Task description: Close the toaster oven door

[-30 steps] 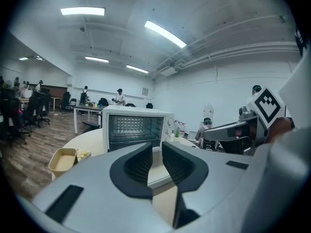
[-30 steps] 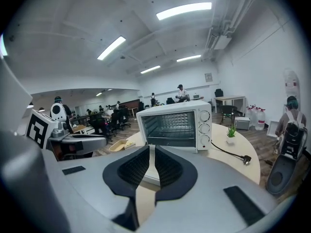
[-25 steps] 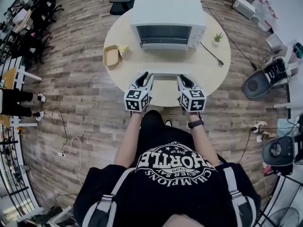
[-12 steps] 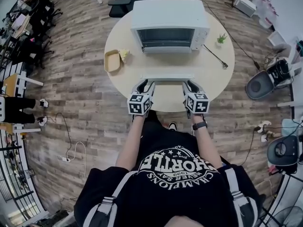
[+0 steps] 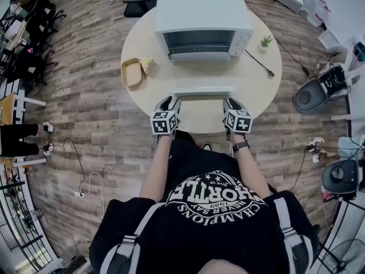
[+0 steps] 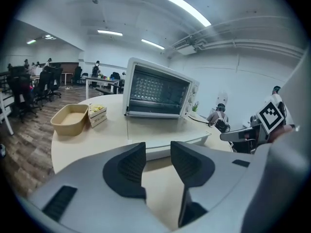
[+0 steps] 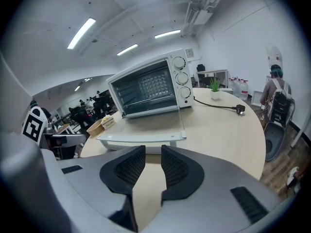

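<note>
The white toaster oven (image 5: 203, 24) stands at the far side of the round table (image 5: 259, 93), and its glass door (image 5: 203, 73) lies folded down flat toward me. The door's white handle (image 5: 203, 90) runs across just beyond both grippers. My left gripper (image 5: 171, 101) sits near the handle's left end. My right gripper (image 5: 231, 103) sits near its right end. Both have just been opening their jaws and hold nothing. In the left gripper view the gripper (image 6: 158, 149) faces the handle (image 6: 194, 141). In the right gripper view the gripper (image 7: 153, 154) sits just short of the handle (image 7: 141, 139).
A tan tray (image 5: 131, 72) and a small food box (image 5: 147, 63) lie left of the oven. A small potted plant (image 5: 264, 41) and the oven's loose plug and cord (image 5: 259, 66) lie to its right. Office chairs and cables surround the table on the wood floor.
Both grippers have sunk from up near the camera to just above the table's near edge, in front of the door handle. Their jaws now stand wider apart.
</note>
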`<action>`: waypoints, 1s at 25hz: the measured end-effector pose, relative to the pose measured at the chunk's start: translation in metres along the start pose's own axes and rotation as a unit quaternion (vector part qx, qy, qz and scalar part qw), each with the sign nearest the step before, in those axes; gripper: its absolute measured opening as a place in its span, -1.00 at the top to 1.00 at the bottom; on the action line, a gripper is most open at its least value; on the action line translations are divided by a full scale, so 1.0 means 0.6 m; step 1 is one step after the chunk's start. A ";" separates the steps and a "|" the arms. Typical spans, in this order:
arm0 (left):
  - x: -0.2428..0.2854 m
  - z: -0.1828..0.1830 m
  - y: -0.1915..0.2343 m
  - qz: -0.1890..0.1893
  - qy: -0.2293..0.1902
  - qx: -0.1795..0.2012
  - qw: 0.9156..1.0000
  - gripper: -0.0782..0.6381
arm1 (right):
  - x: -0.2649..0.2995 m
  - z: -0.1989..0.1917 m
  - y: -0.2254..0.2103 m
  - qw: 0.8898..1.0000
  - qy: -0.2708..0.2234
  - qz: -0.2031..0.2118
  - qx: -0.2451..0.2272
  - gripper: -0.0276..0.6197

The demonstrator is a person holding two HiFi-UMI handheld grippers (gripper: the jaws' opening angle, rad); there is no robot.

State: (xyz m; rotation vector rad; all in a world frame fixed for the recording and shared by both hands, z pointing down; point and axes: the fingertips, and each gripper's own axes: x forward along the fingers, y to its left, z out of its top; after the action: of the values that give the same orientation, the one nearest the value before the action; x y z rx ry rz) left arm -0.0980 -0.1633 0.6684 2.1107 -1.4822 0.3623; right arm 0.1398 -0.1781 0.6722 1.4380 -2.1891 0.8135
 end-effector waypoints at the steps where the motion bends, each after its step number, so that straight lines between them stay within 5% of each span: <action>1: 0.002 -0.005 0.003 0.001 0.003 -0.003 1.000 0.29 | 0.003 -0.005 -0.005 1.000 0.003 -0.003 0.002 0.58; 25: 0.084 -0.071 0.047 -0.007 0.077 -0.020 0.997 0.29 | 0.075 -0.035 -0.071 0.998 0.033 -0.045 0.015 0.53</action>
State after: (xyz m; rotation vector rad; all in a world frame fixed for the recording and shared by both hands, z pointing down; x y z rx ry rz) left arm -0.1027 -0.1862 0.7361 2.0123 -1.3743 0.4745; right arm 0.1616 -0.2082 0.7262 1.4912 -2.0548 0.8541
